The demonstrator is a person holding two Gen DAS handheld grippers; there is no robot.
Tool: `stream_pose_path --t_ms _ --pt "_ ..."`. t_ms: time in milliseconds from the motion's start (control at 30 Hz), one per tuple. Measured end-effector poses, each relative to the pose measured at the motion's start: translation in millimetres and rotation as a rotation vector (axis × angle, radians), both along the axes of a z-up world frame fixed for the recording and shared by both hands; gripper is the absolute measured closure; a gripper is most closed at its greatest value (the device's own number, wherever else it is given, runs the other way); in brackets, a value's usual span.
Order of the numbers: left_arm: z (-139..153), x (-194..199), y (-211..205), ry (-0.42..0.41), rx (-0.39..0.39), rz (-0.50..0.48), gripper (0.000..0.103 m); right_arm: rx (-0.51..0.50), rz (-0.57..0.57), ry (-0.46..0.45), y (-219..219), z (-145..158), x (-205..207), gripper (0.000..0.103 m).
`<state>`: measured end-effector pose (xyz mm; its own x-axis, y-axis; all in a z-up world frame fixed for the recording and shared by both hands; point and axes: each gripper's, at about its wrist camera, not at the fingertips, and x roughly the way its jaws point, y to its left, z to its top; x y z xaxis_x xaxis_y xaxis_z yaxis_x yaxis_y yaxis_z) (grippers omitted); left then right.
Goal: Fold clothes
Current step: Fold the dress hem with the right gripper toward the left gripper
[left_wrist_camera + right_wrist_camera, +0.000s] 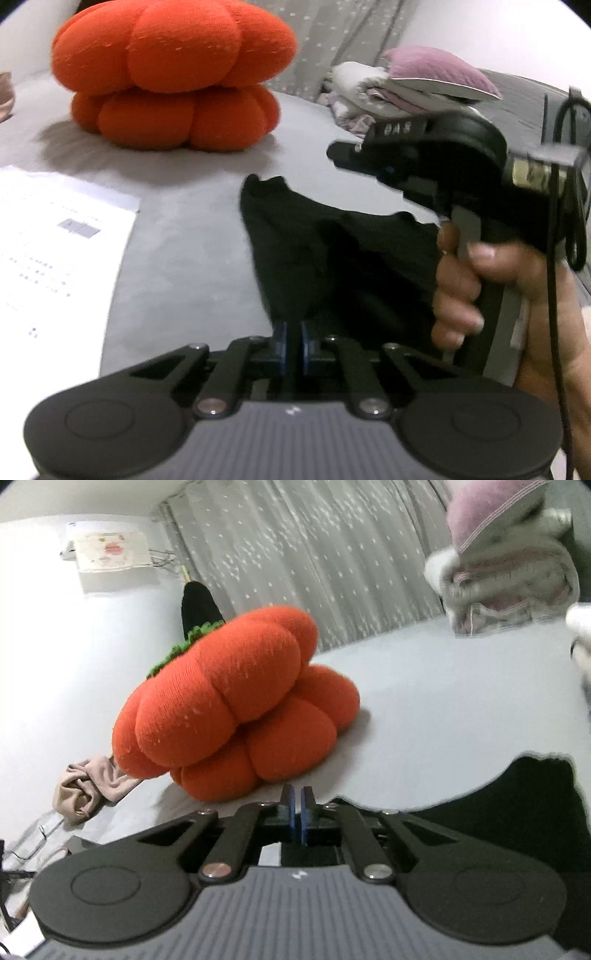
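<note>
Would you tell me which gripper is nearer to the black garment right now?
Left. The left gripper is shut on the black garment, which hangs from its fingers. The right gripper is shut too, with the cloth beside and below it; whether it grips any is unclear.

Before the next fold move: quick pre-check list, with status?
1. Left gripper clamped on the black garment: ok, the jaws are closed on cloth.
2. Right gripper holding the garment: cannot tell, the jaws are nearly shut but no cloth shows between them.
3. Garment off the bed: ok, it hangs bunched between the two grippers.
4. Garment flat enough to fold: not ok, it is crumpled and gathered.
5. Landing area free: not ok, the orange cushion and the white paper sheet lie close by.
6. Image sharpness: not ok, both views are motion-blurred.
</note>
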<state>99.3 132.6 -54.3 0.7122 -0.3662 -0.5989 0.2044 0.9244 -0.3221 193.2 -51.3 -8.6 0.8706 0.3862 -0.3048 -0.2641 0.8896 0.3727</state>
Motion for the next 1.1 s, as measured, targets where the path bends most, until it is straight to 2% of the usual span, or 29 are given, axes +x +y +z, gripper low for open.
stream_pose_path --t_ms 133,200,267,400,467,500,533,800,900,1033,1067,1100 --pt "1 -3 -8 -0.01 0.01 -0.057 0.098 -0.049 -0.031 -0.016 -18 -3 -6 0.1" --pt "2 -3 -12 -0.013 0.021 -0.074 0.098 -0.025 -0.043 0.038 -30 -12 -5 0.098" --pt "2 -2 -14 -0.013 0.029 -0.072 0.097 0.031 -0.03 0.107 -40 -21 -4 0.087" --pt "1 0 -14 -0.007 0.039 -0.064 0.097 0.047 0.014 0.185 -38 -29 -3 0.087" --pt "1 0 -15 -0.002 0.045 -0.064 0.096 0.055 0.027 0.214 -34 -31 -1 0.075" --pt "1 0 -15 -0.001 0.049 -0.064 0.096 0.062 0.026 0.227 -32 -31 2 0.064" --pt "1 0 -15 0.0 0.053 -0.064 0.096 0.062 0.026 0.235 -32 -31 2 0.063" --pt "-2 2 -11 0.025 0.067 -0.063 0.097 0.173 0.057 0.399 -21 -40 -1 0.063" --pt "-2 2 -11 0.03 0.073 -0.059 0.097 0.144 0.015 0.401 -10 -49 6 0.063" --pt "-3 3 -9 0.04 0.079 -0.048 0.098 0.171 -0.034 0.369 -8 -50 23 0.063" --pt "-4 4 -8 0.044 0.076 -0.044 0.098 0.178 -0.046 0.361 -8 -50 27 0.065" --pt "-4 4 -7 0.047 0.07 -0.041 0.098 0.185 -0.058 0.352 -8 -50 31 0.079"
